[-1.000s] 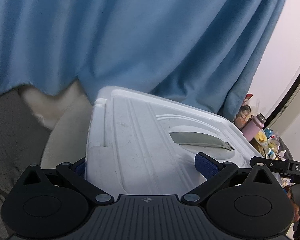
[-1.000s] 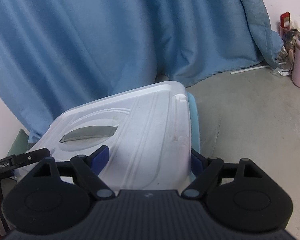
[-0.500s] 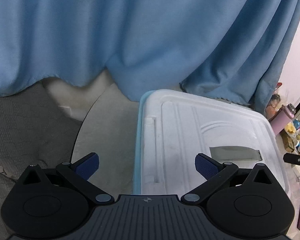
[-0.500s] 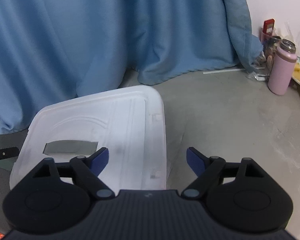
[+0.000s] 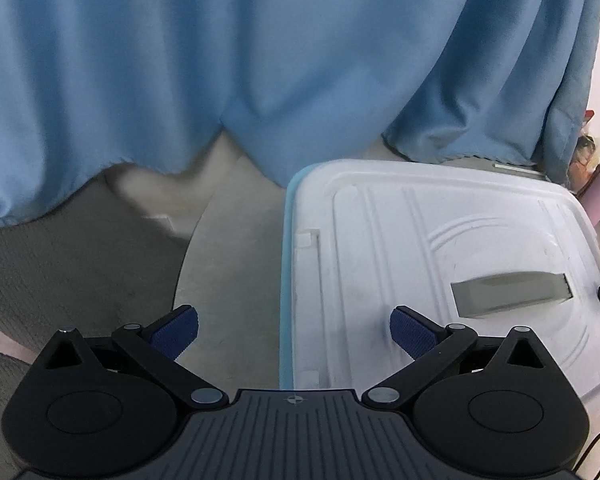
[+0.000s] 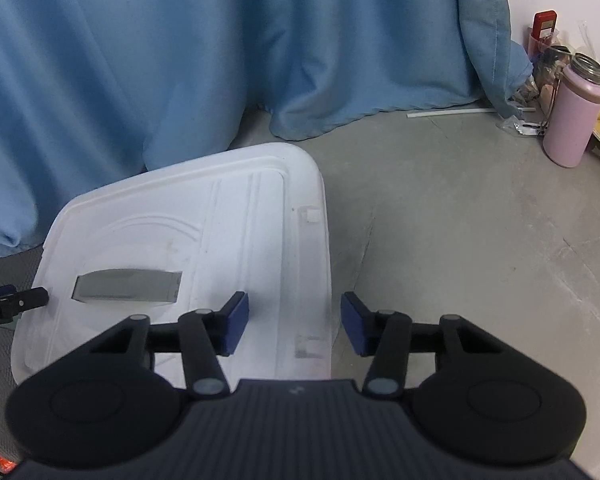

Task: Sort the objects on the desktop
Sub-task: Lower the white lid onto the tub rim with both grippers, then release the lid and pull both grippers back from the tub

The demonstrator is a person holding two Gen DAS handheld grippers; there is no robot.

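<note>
A white plastic storage box with its lid on [image 5: 440, 264] sits on the grey floor; it also shows in the right wrist view [image 6: 204, 240]. The lid has a grey recessed handle [image 5: 512, 292]. A pale blue rim shows along the box's left edge. My left gripper [image 5: 294, 330] is open and empty, straddling the box's left edge above it. My right gripper [image 6: 294, 324] is open and empty, straddling the box's right edge. The tip of the left gripper [image 6: 16, 302] shows at the left of the right wrist view.
A blue curtain [image 5: 260, 60] hangs behind the box. A grey mat [image 5: 60, 260] lies on the left. A pink bottle [image 6: 574, 116], a red item and clutter stand at the right by the wall. Bare concrete floor [image 6: 460, 240] lies right of the box.
Both grippers have let go of the box's sides and drawn back and up. The box now sits lower on the floor. The right jaws have narrowed somewhat.
</note>
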